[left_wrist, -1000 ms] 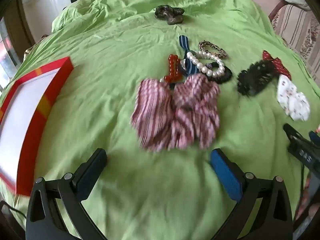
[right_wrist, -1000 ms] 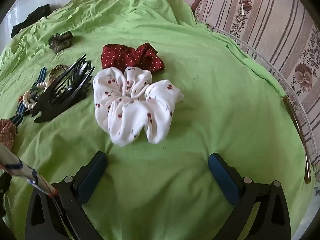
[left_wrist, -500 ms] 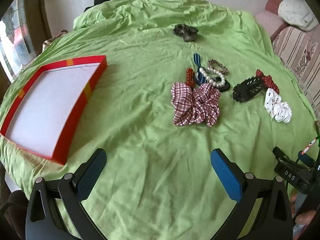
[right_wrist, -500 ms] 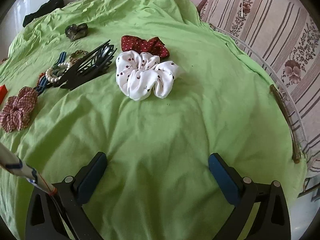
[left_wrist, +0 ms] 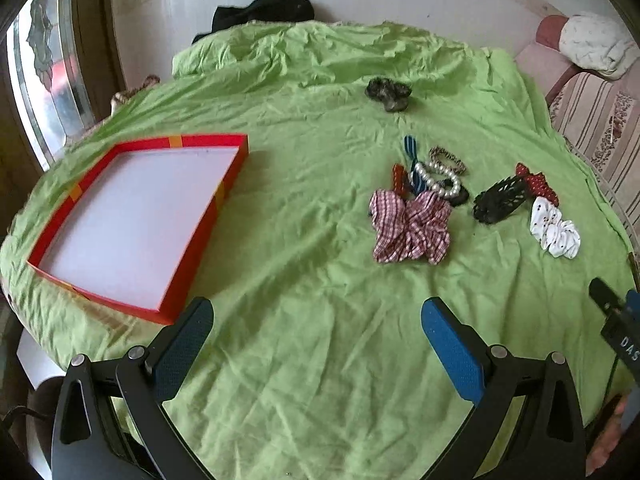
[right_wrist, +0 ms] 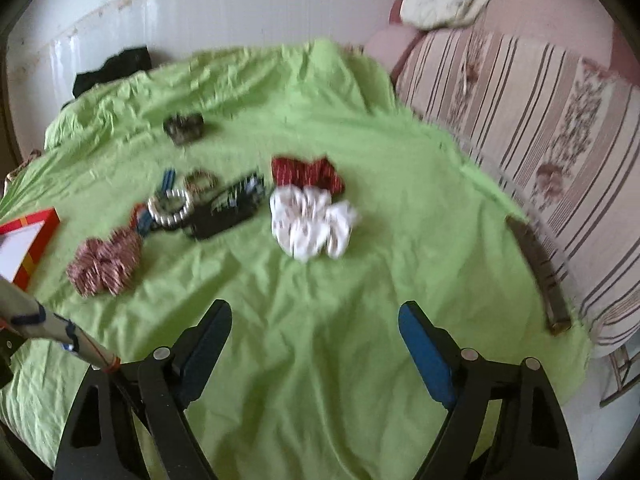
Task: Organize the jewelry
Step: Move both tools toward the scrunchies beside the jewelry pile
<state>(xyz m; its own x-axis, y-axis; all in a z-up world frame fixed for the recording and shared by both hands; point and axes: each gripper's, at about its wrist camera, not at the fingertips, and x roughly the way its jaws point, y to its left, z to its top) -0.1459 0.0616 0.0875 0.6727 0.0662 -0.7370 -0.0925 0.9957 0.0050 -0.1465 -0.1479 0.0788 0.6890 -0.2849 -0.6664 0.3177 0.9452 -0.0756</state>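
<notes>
Both grippers have pulled back and up from the jewelry since a second ago, widening each view of the green sheet (left_wrist: 320, 240) over the counter. Fingers of the left gripper (left_wrist: 316, 336) stand wide apart and hold nothing. Fingers of the right gripper (right_wrist: 315, 338) have just been closing a little yet remain well apart, with only bare sheet between them.

At left lies a shallow red cardboard box (left_wrist: 208, 224) with orange bands and a white floor; nothing is in it. Well apart from it, to the right, the pieces lie loose on the sheet: a red-and-white checked fabric scrunchie (left_wrist: 410, 228), touching a cluster behind it of a white pearl bracelet (left_wrist: 438, 176), a red bead piece (left_wrist: 398, 178), a blue striped band (left_wrist: 410, 152) and a leopard-print hair tie (left_wrist: 446, 158). Further right sit a black plastic claw clip (left_wrist: 500, 200), a dark red dotted scrunchie (left_wrist: 536, 184) and a white cherry-print scrunchie (left_wrist: 554, 234), close together. A dark mottled scrunchie (left_wrist: 388, 94) rests alone toward the far side. The right-wrist view is blurred
</notes>
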